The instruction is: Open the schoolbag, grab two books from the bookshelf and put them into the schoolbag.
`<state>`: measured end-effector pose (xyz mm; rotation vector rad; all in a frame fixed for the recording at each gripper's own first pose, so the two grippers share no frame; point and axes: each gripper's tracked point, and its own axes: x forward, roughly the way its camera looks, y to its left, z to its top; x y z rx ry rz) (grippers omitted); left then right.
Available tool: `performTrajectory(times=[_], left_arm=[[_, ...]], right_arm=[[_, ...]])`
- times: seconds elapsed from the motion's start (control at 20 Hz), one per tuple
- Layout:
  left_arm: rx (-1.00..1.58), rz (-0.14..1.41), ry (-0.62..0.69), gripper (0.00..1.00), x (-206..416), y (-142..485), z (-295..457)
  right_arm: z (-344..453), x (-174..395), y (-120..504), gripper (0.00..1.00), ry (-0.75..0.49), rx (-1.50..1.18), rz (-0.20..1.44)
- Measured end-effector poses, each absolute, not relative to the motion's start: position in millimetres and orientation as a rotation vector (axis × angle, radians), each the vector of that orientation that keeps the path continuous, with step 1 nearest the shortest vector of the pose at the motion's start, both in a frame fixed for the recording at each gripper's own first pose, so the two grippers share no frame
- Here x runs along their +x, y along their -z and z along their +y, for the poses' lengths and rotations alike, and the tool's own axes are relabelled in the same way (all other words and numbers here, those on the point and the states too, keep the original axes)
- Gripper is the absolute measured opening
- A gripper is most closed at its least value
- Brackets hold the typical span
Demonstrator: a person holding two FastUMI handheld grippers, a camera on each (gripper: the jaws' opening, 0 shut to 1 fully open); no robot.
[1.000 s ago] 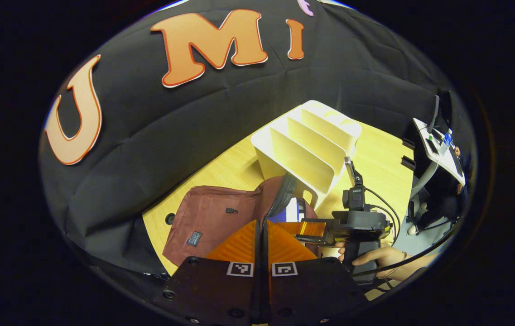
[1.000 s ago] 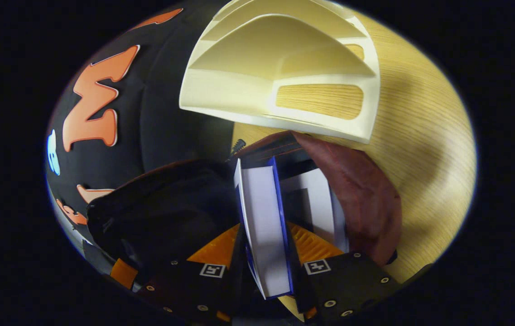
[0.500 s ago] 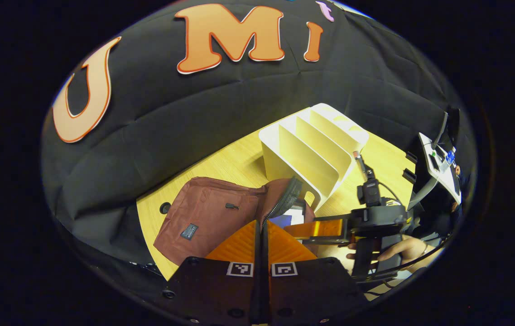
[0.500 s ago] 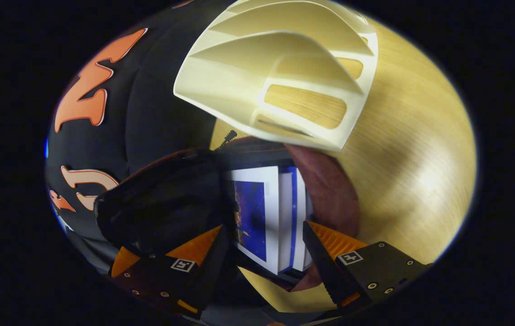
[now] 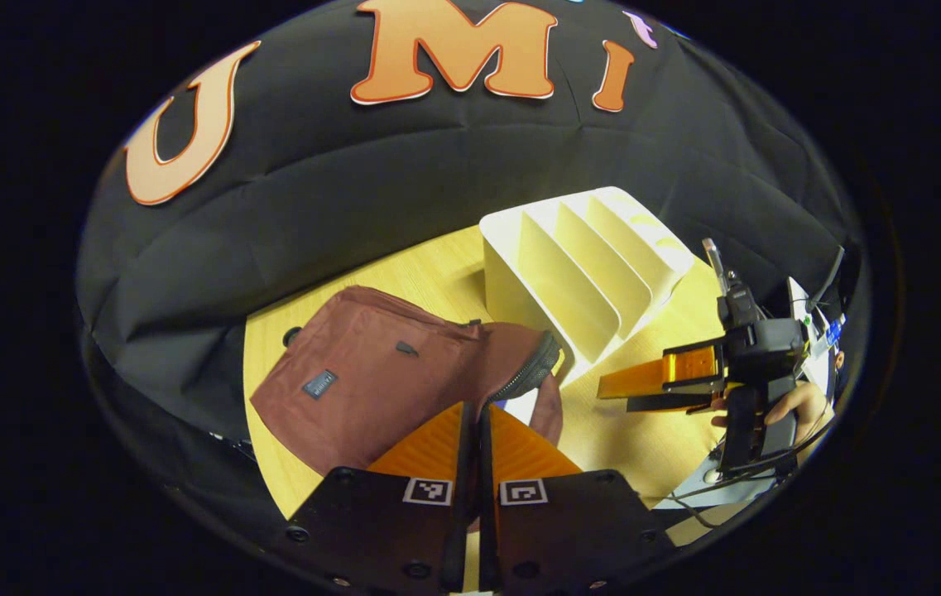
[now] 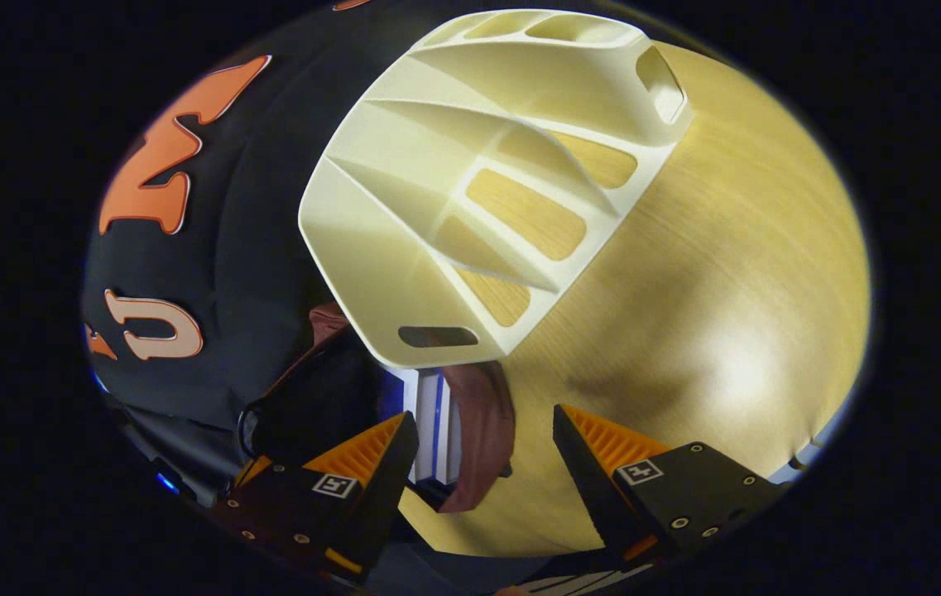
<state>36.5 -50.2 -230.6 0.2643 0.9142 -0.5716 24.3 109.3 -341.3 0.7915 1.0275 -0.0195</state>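
A maroon schoolbag (image 5: pixel 371 381) lies on the wooden table (image 5: pixel 627 439), its zipped mouth toward the cream bookshelf (image 5: pixel 586 273). My left gripper (image 5: pixel 474 418) is shut on the bag's open zip edge (image 5: pixel 532 377). In the right gripper view, two blue and white books (image 6: pixel 429 418) sit inside the bag's mouth, next to its maroon flap (image 6: pixel 478 414). My right gripper (image 6: pixel 478 426) is open and holds nothing, a little back from the bag. In the left gripper view it (image 5: pixel 631 391) hovers to the right of the bag. The bookshelf (image 6: pixel 470 207) has bare slots.
A person's hand (image 5: pixel 797 406) holds the right gripper. A stand with small devices (image 5: pixel 818 319) is at the far right edge. A round hole (image 5: pixel 292 335) marks the table near the bag's far corner. Bare table (image 6: pixel 727 290) stretches right of the bookshelf.
The right gripper let go of the book inside the bag, opened, and drew back to the right. The bag's flap has come down lower over the books.
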Motion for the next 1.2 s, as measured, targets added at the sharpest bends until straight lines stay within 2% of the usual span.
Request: performTrajectory(times=[0.05, 0.1, 0.15, 0.35, 0.65, 0.95, 1.2], left_arm=[[0.244, 0.931, 0.557, 0.09, 28.8, 235.9, -56.5], [0.225, 0.946, 0.538, 0.19, 20.6, 241.0, -62.8], [0.196, 0.955, 0.539, 0.20, 12.4, 244.0, -73.1], [0.121, 0.938, 0.491, 1.00, -5.4, 249.3, -107.8], [0.082, 0.760, 0.369, 0.99, 18.9, 201.4, -137.9], [0.057, 0.447, 0.307, 0.99, 56.5, 94.9, -151.9], [0.014, 0.263, 0.303, 0.99, 56.0, 18.8, -159.1]], right_arm=[[96.9, 23.1, 338.2, 0.98, 0.009, 0.764, 1.040], [87.5, 23.5, 334.7, 0.97, 0.000, 0.739, 1.049], [74.9, 22.7, 332.3, 0.98, -0.004, 0.709, 1.057], [32.0, 18.8, 322.8, 0.98, -0.010, 0.604, 1.073], [-11.7, 37.5, 265.9, 0.98, -0.071, 0.374, 0.936], [-28.0, 65.9, 160.1, 0.98, -0.110, 0.113, 0.608], [-39.3, 72.2, 72.5, 0.97, -0.071, -0.031, 0.326]])
